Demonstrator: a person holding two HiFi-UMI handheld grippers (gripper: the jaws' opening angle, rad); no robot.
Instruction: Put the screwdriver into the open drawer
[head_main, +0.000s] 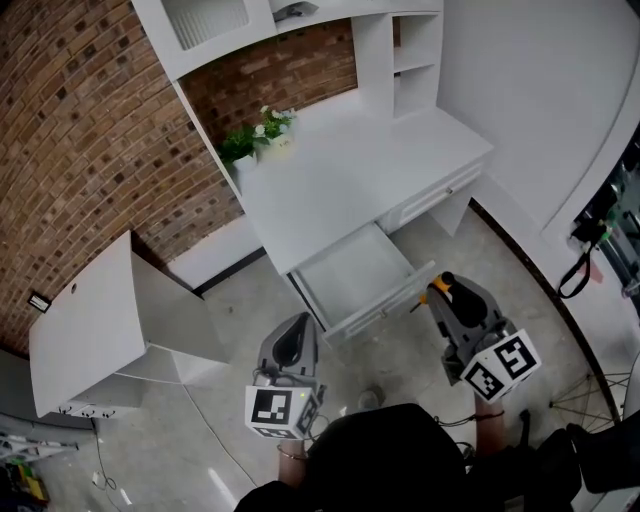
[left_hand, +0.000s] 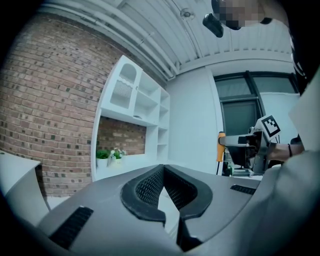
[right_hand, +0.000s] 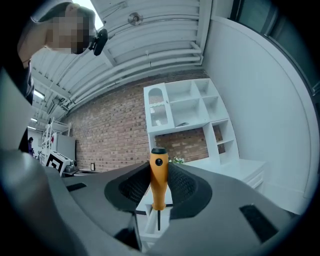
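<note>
The screwdriver (right_hand: 158, 182) has an orange handle with a black cap and stands upright, its thin shaft pointing down. My right gripper (right_hand: 159, 169) is shut on the handle. From the head view, the right gripper (head_main: 444, 288) holds the screwdriver (head_main: 439, 291) just right of the open white drawer's (head_main: 350, 268) front corner. The drawer looks empty. My left gripper (head_main: 298, 322) hovers over the floor at the drawer's front left. Its jaws (left_hand: 163, 168) meet at the tips with nothing between them. The left gripper view also catches the screwdriver (left_hand: 220, 149) off to the right.
The white desk (head_main: 340, 170) carries a potted plant (head_main: 256, 134), with a shelf unit (head_main: 402, 52) behind it against the brick wall. A white cabinet (head_main: 90, 320) stands at the left. Black equipment and cables (head_main: 598, 235) sit at the right.
</note>
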